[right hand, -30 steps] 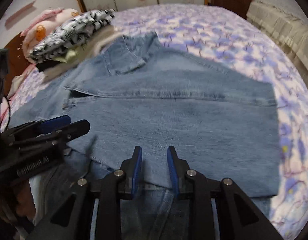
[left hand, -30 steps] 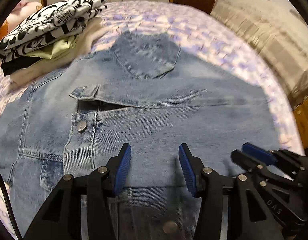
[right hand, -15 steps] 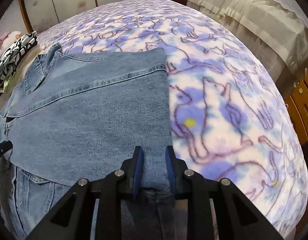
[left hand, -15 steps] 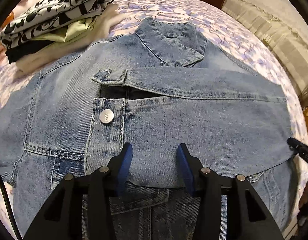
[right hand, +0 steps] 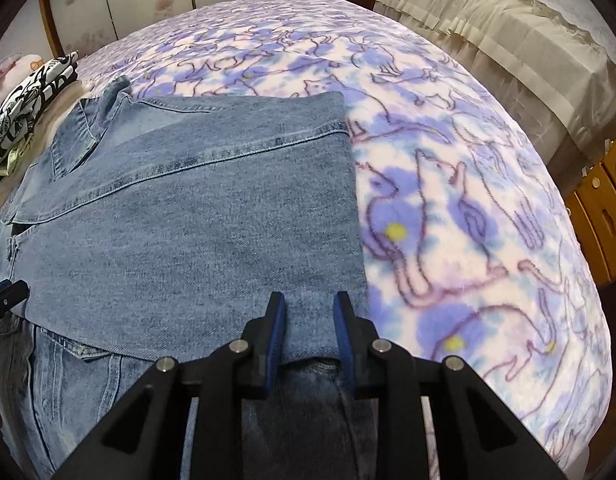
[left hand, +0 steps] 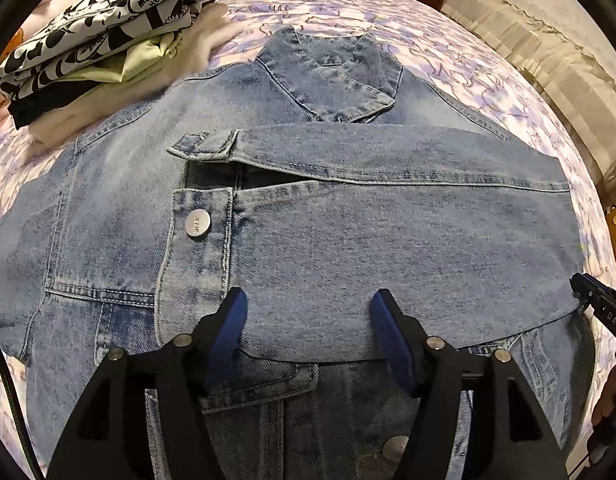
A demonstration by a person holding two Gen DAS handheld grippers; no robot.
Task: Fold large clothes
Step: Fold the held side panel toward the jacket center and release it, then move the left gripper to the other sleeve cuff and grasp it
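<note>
A light blue denim jacket (left hand: 347, 240) lies flat on the bed, collar at the far side, with one sleeve folded across its front. The sleeve cuff with a metal button (left hand: 197, 223) lies at the left. My left gripper (left hand: 308, 332) is open and empty, just above the sleeve's near edge. My right gripper (right hand: 309, 332) is partly open and empty, its fingers over the jacket's right edge (right hand: 355, 240). The jacket fills the left half of the right wrist view (right hand: 188, 232). The right gripper's tip (left hand: 595, 300) shows at the right edge of the left wrist view.
A stack of folded clothes (left hand: 108, 40) with a black-and-white print on top sits at the far left, and shows in the right wrist view (right hand: 32, 100). The purple cat-print bedspread (right hand: 467, 220) spreads right. A beige covered piece (right hand: 507, 40) and wooden drawers (right hand: 603, 208) stand beyond.
Both grippers have drawn back and apart along the jacket's near edge. The right one moved to the jacket's right side. The left gripper opened wider.
</note>
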